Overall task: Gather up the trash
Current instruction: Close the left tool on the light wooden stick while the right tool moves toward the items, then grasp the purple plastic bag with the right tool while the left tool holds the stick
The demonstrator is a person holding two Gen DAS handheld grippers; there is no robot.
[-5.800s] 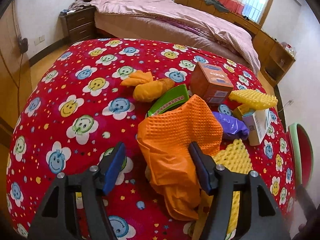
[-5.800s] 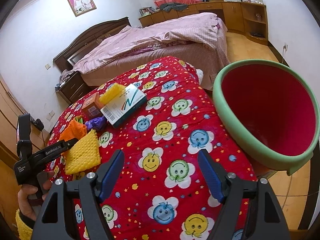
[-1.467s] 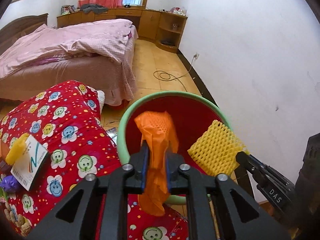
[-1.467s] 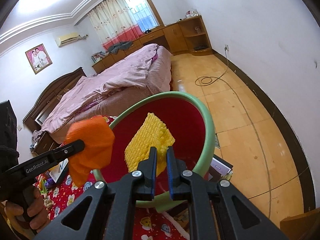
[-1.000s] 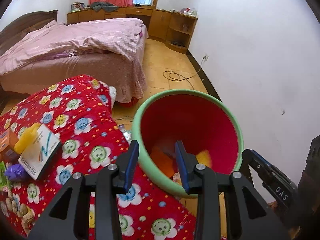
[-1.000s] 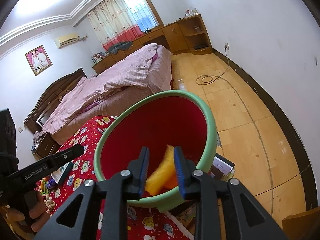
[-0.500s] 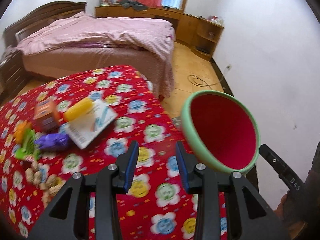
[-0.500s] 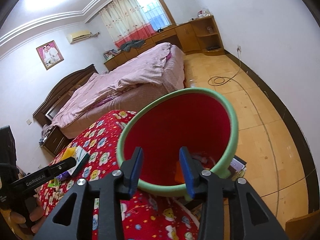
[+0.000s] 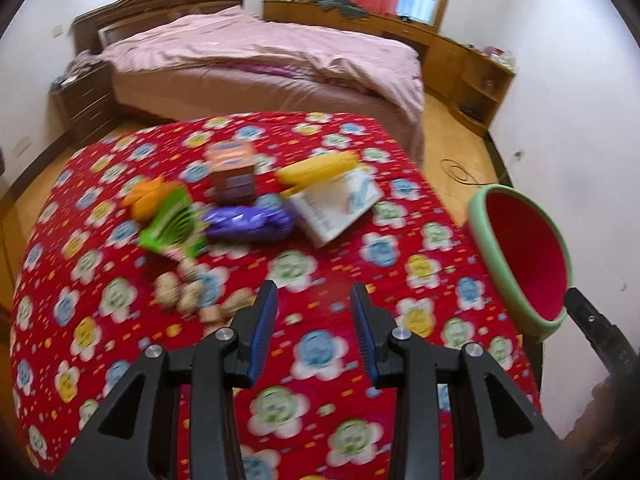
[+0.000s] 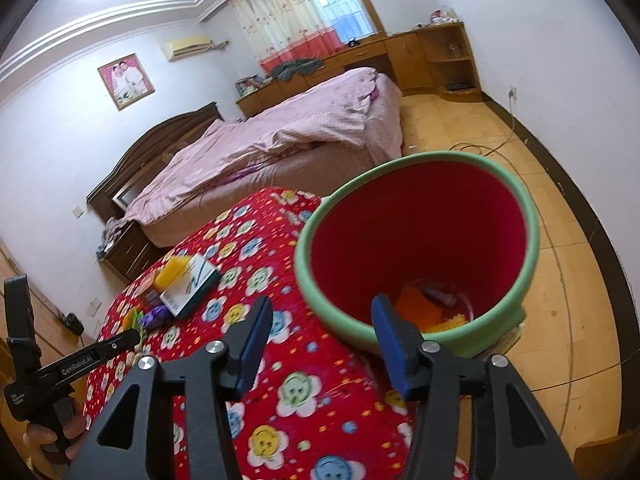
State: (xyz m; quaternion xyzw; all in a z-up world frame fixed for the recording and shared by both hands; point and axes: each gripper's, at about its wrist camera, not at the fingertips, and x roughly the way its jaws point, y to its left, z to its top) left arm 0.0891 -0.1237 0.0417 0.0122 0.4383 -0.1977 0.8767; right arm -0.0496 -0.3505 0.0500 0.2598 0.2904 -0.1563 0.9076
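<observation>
Left tool (image 9: 314, 312) parted, empty, above bare red bench (image 9: 344, 280); trash pile (image 9: 248, 204) beyond, mid-bench. Right tool (image 10: 320, 332) opening, nothing between its jaws, at the bench's edge by the bin (image 10: 516, 216), orange and yellow scraps inside. Open floor (image 10: 560, 264) beyond.

White-walled bedroom (image 10: 540, 20), pink bed (image 9: 260, 64), wooden floor (image 10: 580, 240)

A green-rimmed red bin (image 10: 420, 216) stands at the counter's (image 9: 320, 352) 3 o'clock edge, holding orange and yellow scraps (image 10: 420, 308). Toward 11 o'clock lie a purple wrapper (image 9: 248, 224), green packet (image 9: 172, 228), white box (image 9: 340, 204), yellow foam (image 9: 316, 168) and brown carton (image 9: 232, 172).
</observation>
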